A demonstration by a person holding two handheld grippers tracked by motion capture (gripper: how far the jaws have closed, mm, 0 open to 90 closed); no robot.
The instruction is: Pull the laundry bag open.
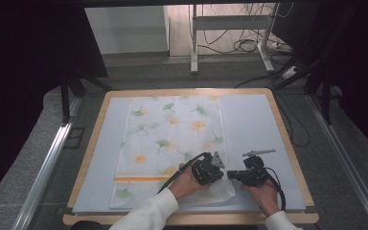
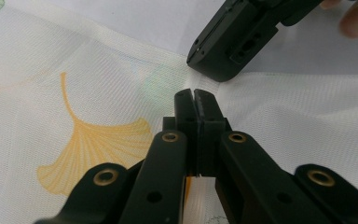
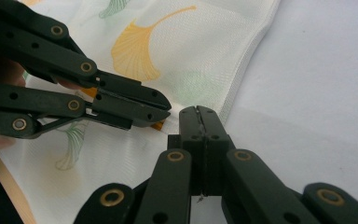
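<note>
Lying flat on the pale grey mat (image 1: 254, 124) that covers the wooden table (image 1: 287, 143), the white cloth (image 1: 172, 139) printed with yellow and green ginkgo leaves stretches from the far edge of the mat toward the person, with an orange band across its near end. Its near right corner (image 1: 223, 189) sits between the two grippers.

The left gripper (image 2: 195, 100) has its jaws pressed fully together, tips resting on or just above the cloth beside that corner's hem; whether any fabric is pinched between them cannot be told. In the right gripper view the left gripper (image 3: 161, 105) lies over the cloth, jaws likewise closed.

The right gripper (image 3: 197, 114) also has its jaws closed flat against each other, tips at the cloth's edge where the fabric meets the mat. From the high view the left gripper (image 1: 215, 173) and right gripper (image 1: 231, 175) point toward each other, nearly touching, each held in a hand (image 1: 263, 194) coming from the table's near edge.
</note>
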